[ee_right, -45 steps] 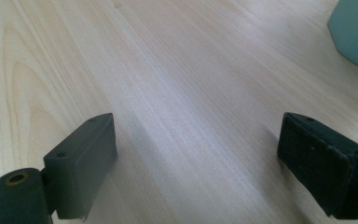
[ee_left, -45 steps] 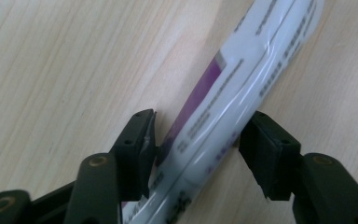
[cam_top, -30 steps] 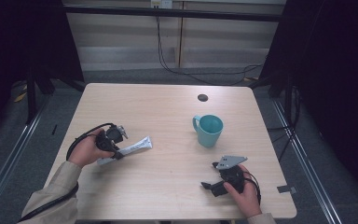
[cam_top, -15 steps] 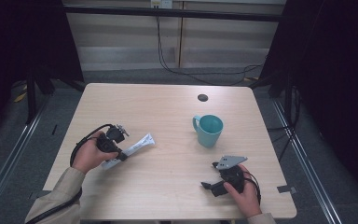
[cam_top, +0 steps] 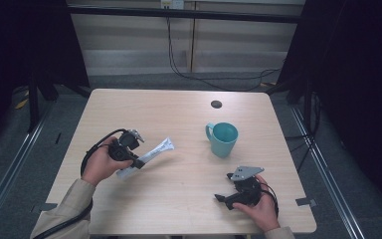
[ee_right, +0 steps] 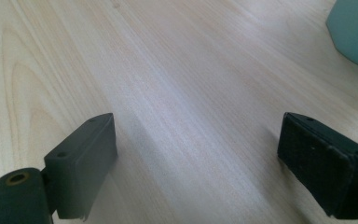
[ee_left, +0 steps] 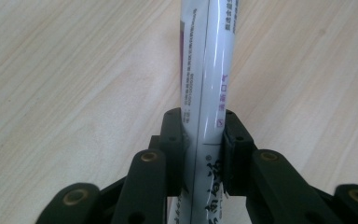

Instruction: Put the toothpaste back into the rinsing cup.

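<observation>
Your left tool [cam_top: 138, 163] is clenched on a white tube [cam_top: 149, 156] with printed text, and in the left gripper view both black jaws press the sides of the tube [ee_left: 205, 93], which runs straight up between them and away over the pale wooden surface [ee_left: 65, 70]. From the high view, you hold that tube at the left-centre of the surface [cam_top: 179, 199], its far end angled up and to the right toward the mug, its near end poking out below the jaws; whether it is touching the wood or lifted just off it cannot be told. Your left hand [cam_top: 102, 164] wraps the tool body, with its black cable looping round behind the wrist. Your right tool [cam_top: 224, 200] sits low near the front right of the surface, in your right hand [cam_top: 261, 209], the grey three-cornered plate [cam_top: 246, 173] on top. Its jaws stand wide apart and released, with bare wood between them in the right gripper view [ee_right: 196, 158]. A teal mug [cam_top: 223, 139] stands upright beyond it, well apart from the tube, handle to the left; its edge [ee_right: 354, 32] shows at the corner of the right gripper view. A small dark round spot [cam_top: 216, 104] lies farther back.
</observation>
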